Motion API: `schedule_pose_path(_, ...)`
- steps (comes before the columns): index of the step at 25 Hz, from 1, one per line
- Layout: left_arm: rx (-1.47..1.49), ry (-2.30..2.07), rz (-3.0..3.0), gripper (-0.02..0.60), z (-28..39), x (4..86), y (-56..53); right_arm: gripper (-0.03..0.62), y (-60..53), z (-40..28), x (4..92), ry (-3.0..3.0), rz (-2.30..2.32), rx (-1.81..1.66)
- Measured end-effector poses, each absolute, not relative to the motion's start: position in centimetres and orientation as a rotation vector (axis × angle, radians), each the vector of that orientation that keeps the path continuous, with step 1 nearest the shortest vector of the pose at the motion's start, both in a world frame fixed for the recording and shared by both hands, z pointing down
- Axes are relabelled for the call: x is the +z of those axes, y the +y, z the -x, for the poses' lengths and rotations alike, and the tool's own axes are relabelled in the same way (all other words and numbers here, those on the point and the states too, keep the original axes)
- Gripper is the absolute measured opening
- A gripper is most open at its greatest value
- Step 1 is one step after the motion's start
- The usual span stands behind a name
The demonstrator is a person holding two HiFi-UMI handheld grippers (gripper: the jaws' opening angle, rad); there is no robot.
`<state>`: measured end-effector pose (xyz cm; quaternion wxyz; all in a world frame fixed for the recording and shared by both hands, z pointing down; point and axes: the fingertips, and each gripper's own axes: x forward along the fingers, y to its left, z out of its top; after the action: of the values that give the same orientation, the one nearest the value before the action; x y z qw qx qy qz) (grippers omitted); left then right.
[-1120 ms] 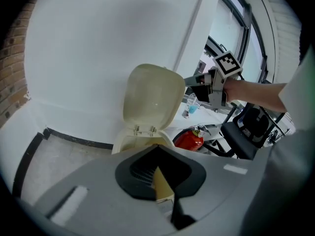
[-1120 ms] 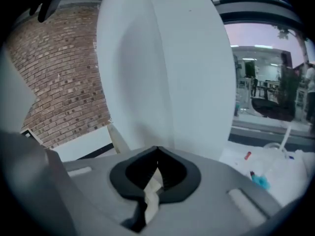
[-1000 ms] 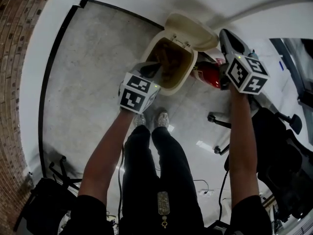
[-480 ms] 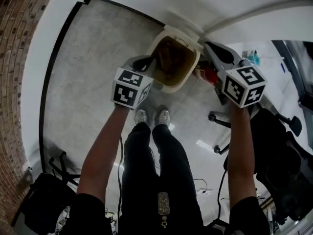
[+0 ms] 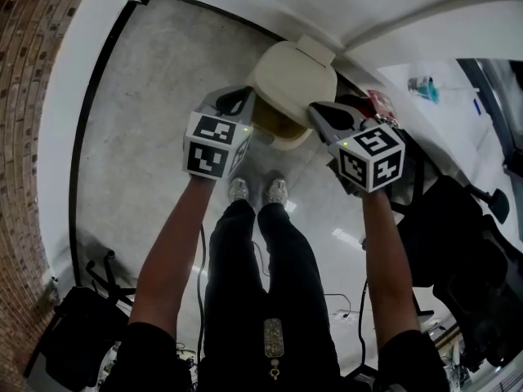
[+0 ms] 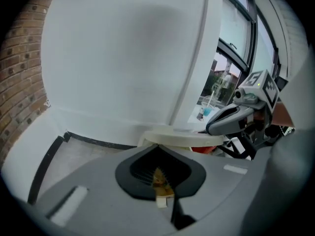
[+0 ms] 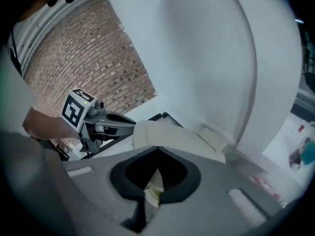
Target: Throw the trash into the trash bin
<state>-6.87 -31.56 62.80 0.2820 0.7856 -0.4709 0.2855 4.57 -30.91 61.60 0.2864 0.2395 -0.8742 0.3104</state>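
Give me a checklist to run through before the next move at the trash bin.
1. The lid is fully down on the trash bin: cannot tell. It lies over the bin, but a dark gap shows at the front.
2. The right gripper is shut: ok, jaws together.
3. The right gripper is off the lid: cannot tell. Its tip sits at the lid's edge.
4. The left gripper is out of the trash bin: ok, it is beside the lid.
5. The left gripper is empty: cannot tell. A small brownish bit shows at its closed jaws.
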Motion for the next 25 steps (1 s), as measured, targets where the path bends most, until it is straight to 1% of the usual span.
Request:
schedule_pose_path(3,0.82,-1.262,-2.06,0.002,7.4,64.8,-30.1,0.002,-29.8,-4.0,62.9,-2.332,-0.626,0.867)
schedule_pose_path(10,0.841,-1.242,-1.979,0.003,8.1,68.0,-27.1,0.002,-27.0,-3.1,66.8,-2.267,-0.561,0.876)
schedule_pose_path(25,0.849,-1.136,-1.958,0.003,6.6,72.7,-24.3,0.003,-24.2,-1.8,75.3,-2.112,-0.627,0.831)
